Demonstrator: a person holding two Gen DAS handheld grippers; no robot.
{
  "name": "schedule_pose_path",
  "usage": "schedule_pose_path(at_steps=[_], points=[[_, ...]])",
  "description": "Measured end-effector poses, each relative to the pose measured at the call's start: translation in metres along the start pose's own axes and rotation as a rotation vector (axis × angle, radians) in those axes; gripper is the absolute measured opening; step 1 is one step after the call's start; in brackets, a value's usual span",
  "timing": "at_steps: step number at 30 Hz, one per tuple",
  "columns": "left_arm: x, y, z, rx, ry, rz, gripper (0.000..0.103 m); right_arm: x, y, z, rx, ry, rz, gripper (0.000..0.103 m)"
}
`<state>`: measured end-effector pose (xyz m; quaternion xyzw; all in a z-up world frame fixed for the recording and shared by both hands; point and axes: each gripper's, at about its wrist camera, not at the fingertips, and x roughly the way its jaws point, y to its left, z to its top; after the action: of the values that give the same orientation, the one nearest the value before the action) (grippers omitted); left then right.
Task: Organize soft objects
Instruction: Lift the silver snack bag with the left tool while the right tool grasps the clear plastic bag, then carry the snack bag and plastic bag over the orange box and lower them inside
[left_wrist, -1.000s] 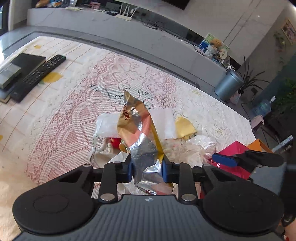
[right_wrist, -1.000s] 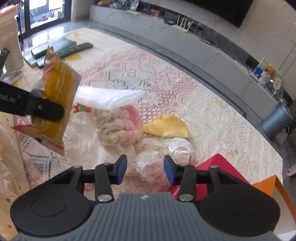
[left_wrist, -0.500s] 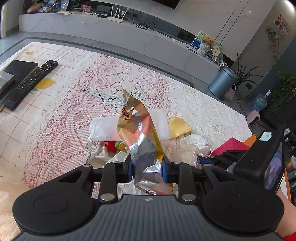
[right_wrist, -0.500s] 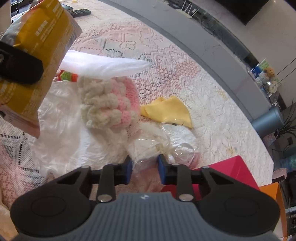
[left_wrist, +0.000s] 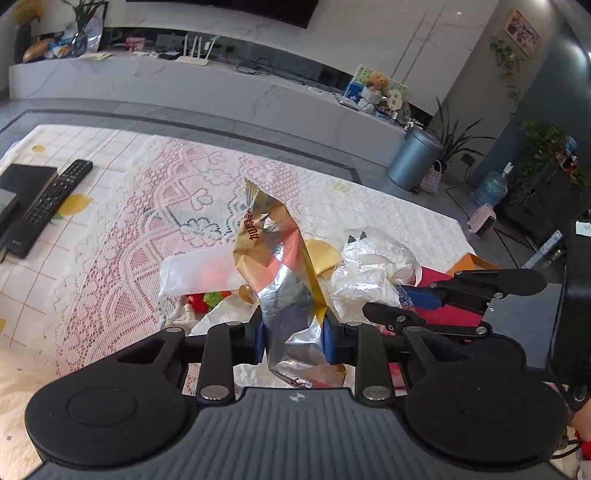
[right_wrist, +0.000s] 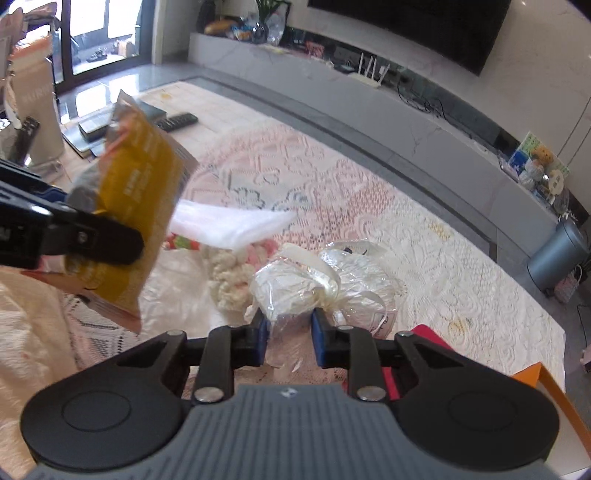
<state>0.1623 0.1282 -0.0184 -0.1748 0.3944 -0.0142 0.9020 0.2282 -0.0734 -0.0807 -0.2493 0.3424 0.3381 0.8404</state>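
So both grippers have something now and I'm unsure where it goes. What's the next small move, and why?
Probably carry the right gripper toward the red box at the table's near right. Its pads pinch the clear plastic bag, apparently raised off the lace tablecloth, and that box sits just beside it. The left gripper already clamps the gold foil snack bag, so it can wait.

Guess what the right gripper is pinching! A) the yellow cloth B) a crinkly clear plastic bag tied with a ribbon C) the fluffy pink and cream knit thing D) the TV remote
B: the right gripper has its blue pads pressed on the crinkly clear plastic bag, while the left gripper holds the gold and silver snack wrapper.
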Motion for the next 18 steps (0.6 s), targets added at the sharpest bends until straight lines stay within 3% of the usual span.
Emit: schedule_pose_path(at_steps=[9,18], points=[[-0.019,-0.064,0.004,0.13,0.001,-0.097,0.032,-0.075,-0.036,-0.027,0.016,-0.066,-0.033,0.023],[0.008,-0.153,0.016,0.269,0.082,-0.259,0.032,-0.138,-0.104,-0.084,0.054,-0.05,-0.147,0.023]])
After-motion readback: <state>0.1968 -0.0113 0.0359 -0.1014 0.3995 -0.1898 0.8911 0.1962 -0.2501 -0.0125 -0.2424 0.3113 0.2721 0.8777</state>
